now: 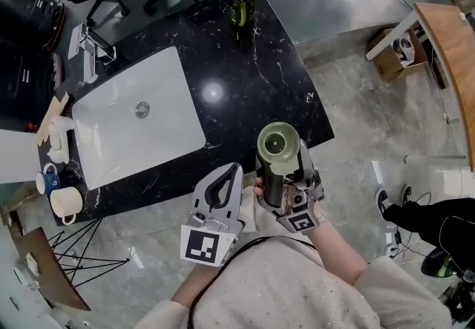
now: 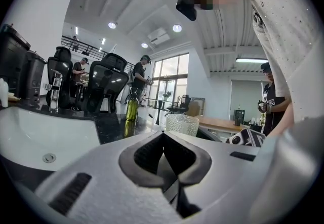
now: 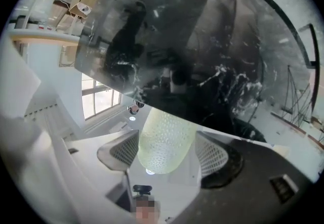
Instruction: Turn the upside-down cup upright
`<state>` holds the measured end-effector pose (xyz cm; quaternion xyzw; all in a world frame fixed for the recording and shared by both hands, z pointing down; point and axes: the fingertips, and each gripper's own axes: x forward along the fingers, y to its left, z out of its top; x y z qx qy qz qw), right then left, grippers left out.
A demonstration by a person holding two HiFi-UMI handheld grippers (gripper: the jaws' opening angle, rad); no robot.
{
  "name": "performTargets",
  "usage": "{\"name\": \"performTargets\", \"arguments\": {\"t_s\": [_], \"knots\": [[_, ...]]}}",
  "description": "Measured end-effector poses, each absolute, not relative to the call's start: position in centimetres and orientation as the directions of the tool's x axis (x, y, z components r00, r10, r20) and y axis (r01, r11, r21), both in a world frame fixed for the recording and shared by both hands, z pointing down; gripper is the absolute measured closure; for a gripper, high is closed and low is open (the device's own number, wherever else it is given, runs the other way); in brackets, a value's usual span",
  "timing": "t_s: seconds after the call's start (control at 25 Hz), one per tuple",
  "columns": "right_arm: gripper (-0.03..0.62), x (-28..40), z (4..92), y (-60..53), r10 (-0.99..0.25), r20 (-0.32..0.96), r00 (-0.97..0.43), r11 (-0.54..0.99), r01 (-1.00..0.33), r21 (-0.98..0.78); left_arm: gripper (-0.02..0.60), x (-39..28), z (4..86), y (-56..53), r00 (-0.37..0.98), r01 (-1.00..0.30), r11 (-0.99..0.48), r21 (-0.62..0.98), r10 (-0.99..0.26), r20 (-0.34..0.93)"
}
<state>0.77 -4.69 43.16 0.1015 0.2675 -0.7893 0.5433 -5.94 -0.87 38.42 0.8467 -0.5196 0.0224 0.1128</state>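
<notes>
Head camera sits high, staring steeply down: the black marble table [image 1: 252, 75] with its white rectangular sink [image 1: 133, 134] fills the upper left of the frame, grey floor [image 1: 349, 97] on the right.

The left tongs [image 2: 163, 134] camera rides low, barely above table height, facing level across the sink toward the olive-green pump bottle [image 2: 131, 109]. The head view has that bottle [image 1: 242, 4] at upper centre.

The right tongs [image 3: 167, 149] camera is upside down: table across the top of the frame, bright window [image 3: 98, 100] at middle left, lens very near the dimpled pale-green glass cup [image 3: 164, 142].

All three views share that cup: cup [image 2: 182, 124] at centre in the left one, cup [image 1: 278, 143] at lower centre from the head.
</notes>
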Motion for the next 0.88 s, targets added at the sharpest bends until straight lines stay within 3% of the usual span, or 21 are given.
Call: {"name": "performTargets", "arguments": {"t_s": [0.32, 0.64, 0.88], "knots": [[0.22, 0.8, 42.9, -4.5, -0.781, -0.477, -0.404, -0.256, 0.903, -0.345, 0.574, -5.5, 38.6, -0.7, 0.47, -0.88, -0.447, 0.164, -0.87, 0.151], [0.22, 1.8, 42.6, -3.5, -0.768, -0.494, -0.408, -0.236, 0.897, -0.375, 0.574, -5.4, 38.6, -0.5, 0.475, -0.875, -0.447, 0.187, -0.866, 0.153], [0.221, 1.3, 40.9, -1.1, -0.652, -0.553, -0.518, -0.207, 0.824, -0.528, 0.574, -5.2, 38.7, -0.2, 0.487, -0.868, -0.458, 0.195, -0.86, 0.15]]}}
